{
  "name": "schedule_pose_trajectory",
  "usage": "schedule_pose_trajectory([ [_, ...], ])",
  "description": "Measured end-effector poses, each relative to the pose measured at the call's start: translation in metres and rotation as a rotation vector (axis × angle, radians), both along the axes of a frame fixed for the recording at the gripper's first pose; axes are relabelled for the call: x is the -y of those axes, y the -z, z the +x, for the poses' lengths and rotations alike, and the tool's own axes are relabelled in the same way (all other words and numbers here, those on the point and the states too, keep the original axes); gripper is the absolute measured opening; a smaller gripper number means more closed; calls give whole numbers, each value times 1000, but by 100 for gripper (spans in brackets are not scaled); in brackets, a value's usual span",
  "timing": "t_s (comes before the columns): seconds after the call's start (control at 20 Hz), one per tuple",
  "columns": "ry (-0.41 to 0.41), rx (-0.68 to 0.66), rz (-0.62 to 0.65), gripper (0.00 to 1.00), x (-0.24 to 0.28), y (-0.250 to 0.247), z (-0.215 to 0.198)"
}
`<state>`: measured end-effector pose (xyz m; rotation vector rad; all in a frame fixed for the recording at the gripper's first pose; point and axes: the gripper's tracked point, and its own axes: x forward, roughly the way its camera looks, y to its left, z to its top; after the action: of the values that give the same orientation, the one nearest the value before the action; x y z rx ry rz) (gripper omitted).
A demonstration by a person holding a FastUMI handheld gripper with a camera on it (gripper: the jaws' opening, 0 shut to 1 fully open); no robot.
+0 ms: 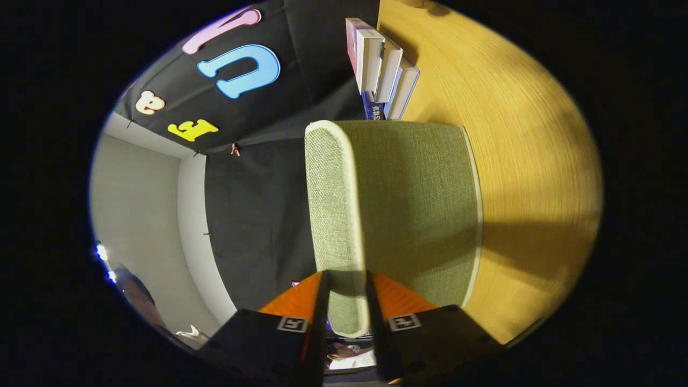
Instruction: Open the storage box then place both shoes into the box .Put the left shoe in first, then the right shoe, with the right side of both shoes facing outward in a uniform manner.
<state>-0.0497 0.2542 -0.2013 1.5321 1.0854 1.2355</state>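
Gripping box lid (398, 215) edge, gripper (346, 285).

lighting uneven. the wood bench (516, 161) is brightly lit and warm yellow, with a broad soft shadow band crossing it beside the box (408, 215). the box lid's rim edge catches the light and reads pale; its cloth face darkens toward the gripper (346, 285), whose fingers press on the lid's edge and cast shadow over it. the weave is sharp, so focus is good there. two small bright lamps (102, 252) glare against the pale wall. strong fisheye bending: straight edges curve and detail smears toward the rim. the books (379, 70) are clear.
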Motion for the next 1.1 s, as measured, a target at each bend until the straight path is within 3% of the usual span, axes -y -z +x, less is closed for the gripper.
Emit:
schedule_pose_trajectory([
  [0.05,24,11,7,14,3,-5,2],
  [0.1,30,31,2,6,4,-6,-1],
  [0.4,101,87,-57,5,13,-40,0],
  [0.7,219,182,-107,5,2,-114,7],
  [1.1,210,345,-150,6,-72,-201,4],
])
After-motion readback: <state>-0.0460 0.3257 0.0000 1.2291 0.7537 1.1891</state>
